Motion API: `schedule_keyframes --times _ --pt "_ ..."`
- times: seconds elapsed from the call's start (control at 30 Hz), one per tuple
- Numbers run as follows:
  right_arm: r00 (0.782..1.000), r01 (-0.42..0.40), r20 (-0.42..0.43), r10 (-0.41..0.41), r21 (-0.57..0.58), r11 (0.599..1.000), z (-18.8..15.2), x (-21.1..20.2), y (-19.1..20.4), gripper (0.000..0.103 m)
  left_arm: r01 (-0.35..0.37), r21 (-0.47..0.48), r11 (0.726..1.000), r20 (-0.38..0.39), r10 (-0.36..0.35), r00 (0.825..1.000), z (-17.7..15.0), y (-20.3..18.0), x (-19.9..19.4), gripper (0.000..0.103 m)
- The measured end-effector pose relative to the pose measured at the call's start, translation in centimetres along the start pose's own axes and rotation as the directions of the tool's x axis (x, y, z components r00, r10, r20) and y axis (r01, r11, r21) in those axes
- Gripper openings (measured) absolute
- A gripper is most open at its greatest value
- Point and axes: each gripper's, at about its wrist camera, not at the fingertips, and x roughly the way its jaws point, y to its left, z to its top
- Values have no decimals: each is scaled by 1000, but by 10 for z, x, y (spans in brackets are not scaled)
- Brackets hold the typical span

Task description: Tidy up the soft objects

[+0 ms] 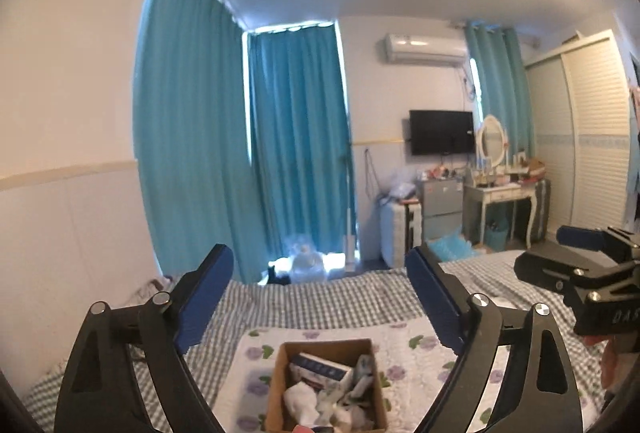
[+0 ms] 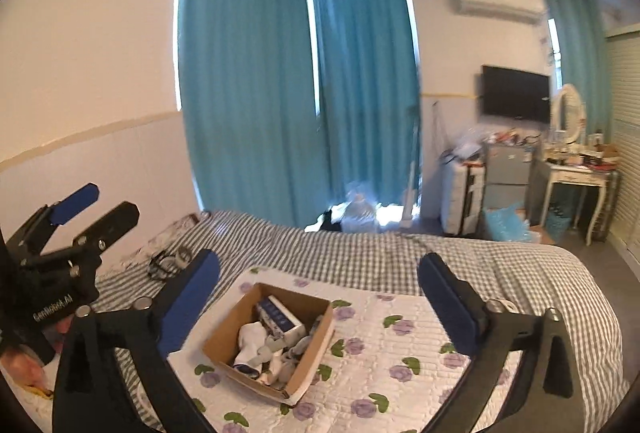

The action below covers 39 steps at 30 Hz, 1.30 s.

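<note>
A brown cardboard box (image 2: 224, 337) sits on a white quilted mat with purple flowers (image 2: 400, 345) on the bed. It holds rolled white and grey socks (image 2: 256, 341) and a white-and-blue packet (image 2: 280, 315). The box also shows in the left wrist view (image 1: 280, 377). My right gripper (image 2: 320, 297) is open and empty, raised above the box. My left gripper (image 1: 320, 297) is open and empty, also above the box. Each gripper shows at the edge of the other's view: the right one (image 1: 560, 253) and the left one (image 2: 96, 205).
The bed has a grey checked cover (image 2: 360, 253). Black items (image 2: 164, 261) lie on it near the wall. Teal curtains (image 2: 260, 93), a suitcase (image 2: 460, 193), a dressing table (image 2: 576, 169) and a wardrobe (image 1: 592, 133) stand beyond the bed.
</note>
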Motion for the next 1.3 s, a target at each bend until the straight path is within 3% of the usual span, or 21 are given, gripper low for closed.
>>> schedule_keyframes --times 0.17,0.3,0.4,0.47,0.7,1.3 --pt "998 49 32 -49 -5 999 -41 -9 3 103 5 5 1000 -46 -5 999 -44 -7 5 90" --pt "992 118 35 -119 38 992 -81 5 -8 103 -104 9 995 -123 104 987 -101 -6 19 90" --pt "993 118 -2 -119 84 989 -117 21 -17 103 -47 -50 998 -200 36 979 -138 -2 32 90" --pt "991 127 -39 -124 82 989 -139 31 -20 103 -45 -60 997 -235 30 972 -152 -5 38 90" --pt "985 133 -121 -126 47 990 -176 54 -21 103 -9 -63 998 -245 -7 970 -161 -20 36 90" --pt "983 119 -150 -108 65 991 -178 60 -21 103 13 -67 998 -262 -30 965 -171 -24 33 90"
